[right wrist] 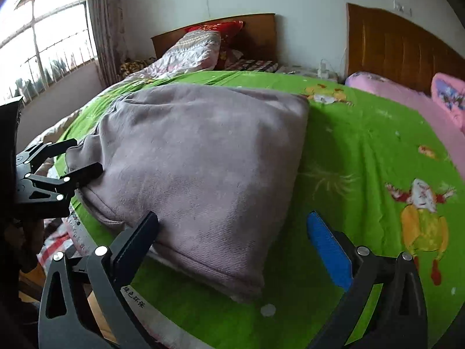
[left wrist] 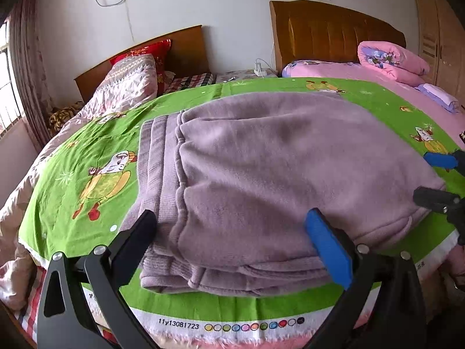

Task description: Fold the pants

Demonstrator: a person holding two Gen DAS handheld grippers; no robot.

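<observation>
The mauve fleece pants (left wrist: 261,160) lie folded into a thick stack on the green cartoon sheet (left wrist: 72,157), ribbed waistband layers showing along the stack's left and near edges. My left gripper (left wrist: 232,226) is open, its black and blue fingers straddling the stack's near edge without pinching it. At the right edge of that view my right gripper (left wrist: 436,179) is open beside the stack's corner. In the right wrist view the pants (right wrist: 203,160) fill the middle; my right gripper (right wrist: 232,224) is open, its black finger touching the near hem. The left gripper (right wrist: 84,158) sits at the far-left corner.
The green sheet (right wrist: 363,145) covers a bed with a pink quilt (left wrist: 392,61) and wooden headboard (left wrist: 334,32) behind. A second bed with patterned bedding (left wrist: 125,84) lies left, by the window (right wrist: 43,43). The sheet's printed front edge (left wrist: 232,324) is close below the grippers.
</observation>
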